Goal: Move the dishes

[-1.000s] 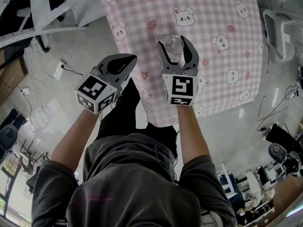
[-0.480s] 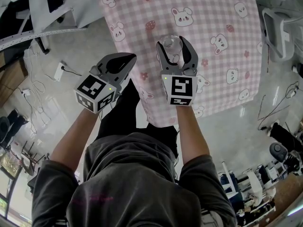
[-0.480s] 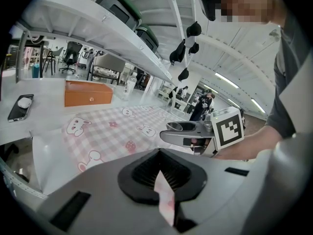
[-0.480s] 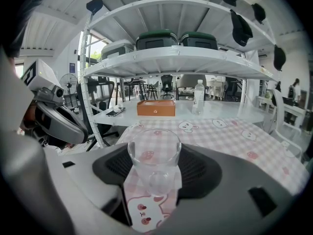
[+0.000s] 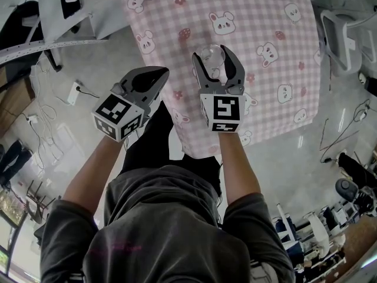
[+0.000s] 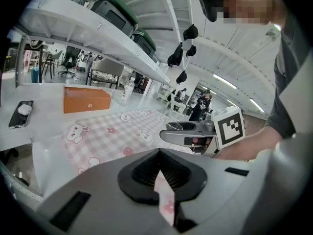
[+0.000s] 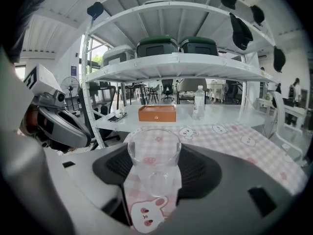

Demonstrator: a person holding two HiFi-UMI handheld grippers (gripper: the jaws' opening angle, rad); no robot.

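A clear drinking glass [image 7: 154, 153] stands upright between the pads of my right gripper [image 7: 154, 176], which is shut on it. From the head view the glass [image 5: 210, 54] sits at the tips of that gripper [image 5: 213, 50], over the near part of a pink checked cloth with bunny prints [image 5: 265, 16]. My left gripper [image 5: 154, 71] hovers left of the table's near corner with its jaws together and nothing in them; in its own view the closed jaws [image 6: 161, 180] point toward the cloth [image 6: 105, 131], and the right gripper [image 6: 188, 132] shows from the side.
An orange box [image 7: 157, 113], a water bottle [image 7: 199, 102] and a phone [image 6: 21, 113] lie on the white table beyond the cloth. Metal shelving with dark crates [image 7: 176, 48] rises behind. A white chair [image 5: 344, 40] stands at right, a power strip with cables [image 5: 75, 87] on the floor at left.
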